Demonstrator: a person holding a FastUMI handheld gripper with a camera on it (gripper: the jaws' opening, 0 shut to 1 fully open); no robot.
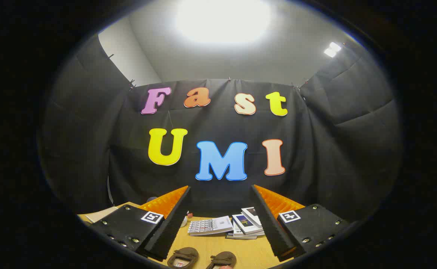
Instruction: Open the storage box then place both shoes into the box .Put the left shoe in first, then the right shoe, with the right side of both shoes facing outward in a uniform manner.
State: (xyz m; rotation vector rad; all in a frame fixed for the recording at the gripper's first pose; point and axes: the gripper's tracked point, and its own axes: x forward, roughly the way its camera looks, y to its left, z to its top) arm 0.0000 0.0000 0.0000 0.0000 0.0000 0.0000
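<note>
Two brown shoes lie side by side on the wooden table (218, 244), just below and between my fingers: the left one (183, 257) and the right one (222, 259). They show from above, openings up, and are cut off at the bottom. My gripper (220, 198) is held above the table and stands open, with nothing between its black, orange-ribbed fingers (173, 220). I cannot make out the storage box.
Beyond the shoes, several booklets and magazines (211, 225) lie in a fanned pile (246, 222) near the table's far edge by the black cloth wall. A small white and red object (187, 218) sits beside the left finger. A pale sheet (100, 213) lies at the far left.
</note>
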